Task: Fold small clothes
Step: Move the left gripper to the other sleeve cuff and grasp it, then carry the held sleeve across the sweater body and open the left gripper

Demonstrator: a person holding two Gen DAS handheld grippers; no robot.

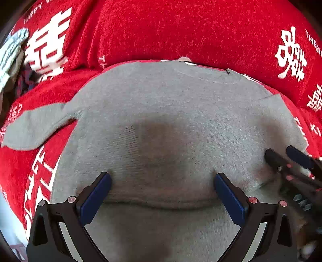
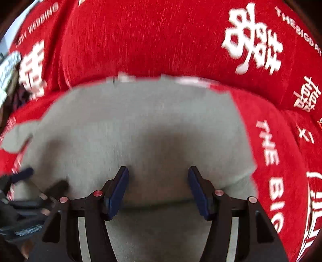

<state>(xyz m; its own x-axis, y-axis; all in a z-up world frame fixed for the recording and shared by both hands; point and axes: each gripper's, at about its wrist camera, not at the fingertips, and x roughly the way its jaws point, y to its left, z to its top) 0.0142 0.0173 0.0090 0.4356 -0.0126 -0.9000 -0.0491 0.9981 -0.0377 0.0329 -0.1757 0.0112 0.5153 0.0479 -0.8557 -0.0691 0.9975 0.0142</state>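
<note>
White lettering runs across a red cloth (image 2: 161,40) that covers the whole surface. Toward its far left corner the words "HAPPY WEDDING" (image 2: 43,19) can be read in the right wrist view, where the first word is partly blurred; the left wrist view shows only "HAPPY" (image 1: 33,14) there. Along the right edge stands "THE BIG" (image 2: 271,171) in large capitals, and "THE BIG DAY" (image 2: 297,30) curves near the far right corner, its last letters cut off. Large white Chinese double-happiness characters (image 1: 291,54) stand at far left and far right.
</note>
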